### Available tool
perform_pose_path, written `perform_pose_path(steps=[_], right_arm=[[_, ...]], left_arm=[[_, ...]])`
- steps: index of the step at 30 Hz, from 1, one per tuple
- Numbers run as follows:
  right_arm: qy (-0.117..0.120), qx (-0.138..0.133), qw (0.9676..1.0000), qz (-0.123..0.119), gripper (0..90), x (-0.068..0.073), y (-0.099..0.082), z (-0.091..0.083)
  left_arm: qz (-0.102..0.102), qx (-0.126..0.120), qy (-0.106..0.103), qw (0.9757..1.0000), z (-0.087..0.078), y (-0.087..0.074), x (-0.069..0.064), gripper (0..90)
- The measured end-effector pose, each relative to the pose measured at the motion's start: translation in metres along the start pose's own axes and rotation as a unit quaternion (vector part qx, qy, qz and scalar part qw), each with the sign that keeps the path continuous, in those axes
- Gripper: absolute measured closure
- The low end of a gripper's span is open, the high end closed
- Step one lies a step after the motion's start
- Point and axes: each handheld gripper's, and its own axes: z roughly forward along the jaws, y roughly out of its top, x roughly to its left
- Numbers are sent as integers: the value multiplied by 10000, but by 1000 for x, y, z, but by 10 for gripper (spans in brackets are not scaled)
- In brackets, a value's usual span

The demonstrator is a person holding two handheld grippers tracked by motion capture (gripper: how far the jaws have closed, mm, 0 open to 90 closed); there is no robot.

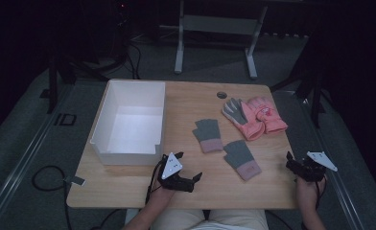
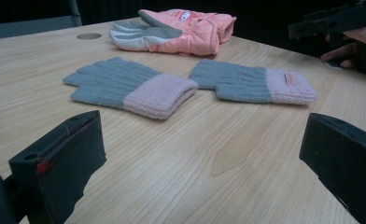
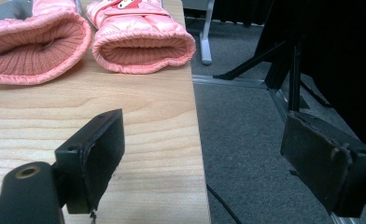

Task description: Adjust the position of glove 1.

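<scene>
Two grey knit gloves with pink cuffs lie flat mid-table, one [image 1: 208, 135] [image 2: 130, 86] nearer the box, the other [image 1: 241, 159] [image 2: 256, 81] closer to the front. A pair of pink padded gloves [image 1: 255, 115] [image 2: 181, 30] lies behind them, cuffs [image 3: 144, 42] facing my right gripper. My left gripper [image 1: 193, 181] [image 2: 204, 158] rests low near the front edge, open, pointing at the knit gloves with bare wood between its jaws. My right gripper [image 1: 291, 164] [image 3: 204, 149] hovers open over the table's right edge, holding nothing.
A white open box [image 1: 128, 120] stands at the table's left. A small round disc [image 1: 221, 95] [image 2: 88, 36] sits in the tabletop near the back. Grey carpet floor [image 3: 246, 140] and stand legs lie past the right edge. Cables trail on the floor at left.
</scene>
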Motion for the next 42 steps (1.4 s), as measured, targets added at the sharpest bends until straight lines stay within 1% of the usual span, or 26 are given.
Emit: perform_pose_path(steps=[5, 9, 13, 16, 20, 22, 24, 26, 28, 30, 31, 34, 36, 38, 39, 42], right_arm=[[-11, 98, 9999, -20, 134, 0, 1, 2], [67, 159, 9998, -76, 134, 0, 1, 4], [62, 252, 9995, -154, 134, 2, 2, 5], [73, 348, 9991, -225, 134, 3, 3, 7], [136, 401, 9989, -221, 134, 3, 3, 8], [138, 456, 9986, -216, 134, 2, 3, 9], [129, 476, 9986, -211, 134, 3, 3, 9], [159, 552, 9981, -234, 134, 3, 4, 10], [225, 648, 9973, -251, 134, 3, 4, 12], [276, 703, 9970, -184, 134, 3, 5, 13], [348, 737, 9966, -136, 134, 3, 5, 13], [400, 841, 9955, -176, 134, 3, 7, 14], [476, 899, 9948, -102, 134, 3, 9, 14], [558, 973, 9936, -95, 134, 3, 11, 14], [568, 995, 9934, -105, 134, 3, 12, 14], [636, 1038, 9926, -36, 131, 4, 17, 13]], left_arm=[[-9, -125, 141, 9998, -2, -1, -1, 0], [-2, -73, 107, 9999, -2, -1, -1, 0], [-37, -78, 84, 9999, -2, -1, 0, 0], [1, -59, 65, 10000, -1, -1, 0, 0], [63, -80, 45, 9999, -2, -1, -1, 0], [84, -92, 70, 9999, -2, -1, -2, 0], [69, -97, 88, 9999, -2, -1, -2, 0], [61, -86, 86, 9999, -2, -1, -2, 0], [61, -77, 70, 9999, -2, -1, -1, 0], [47, -66, 62, 9999, -2, -1, -1, 0], [46, -69, 58, 9999, -2, -1, -1, 0], [43, -73, 50, 10000, -2, -1, -1, 0], [32, -95, 87, 9999, -2, -1, -1, 0], [52, -111, 86, 9999, -2, -1, -2, 0], [67, -119, 98, 9999, -2, -1, -2, 0], [65, -128, 88, 9999, -2, -1, -2, 0]])
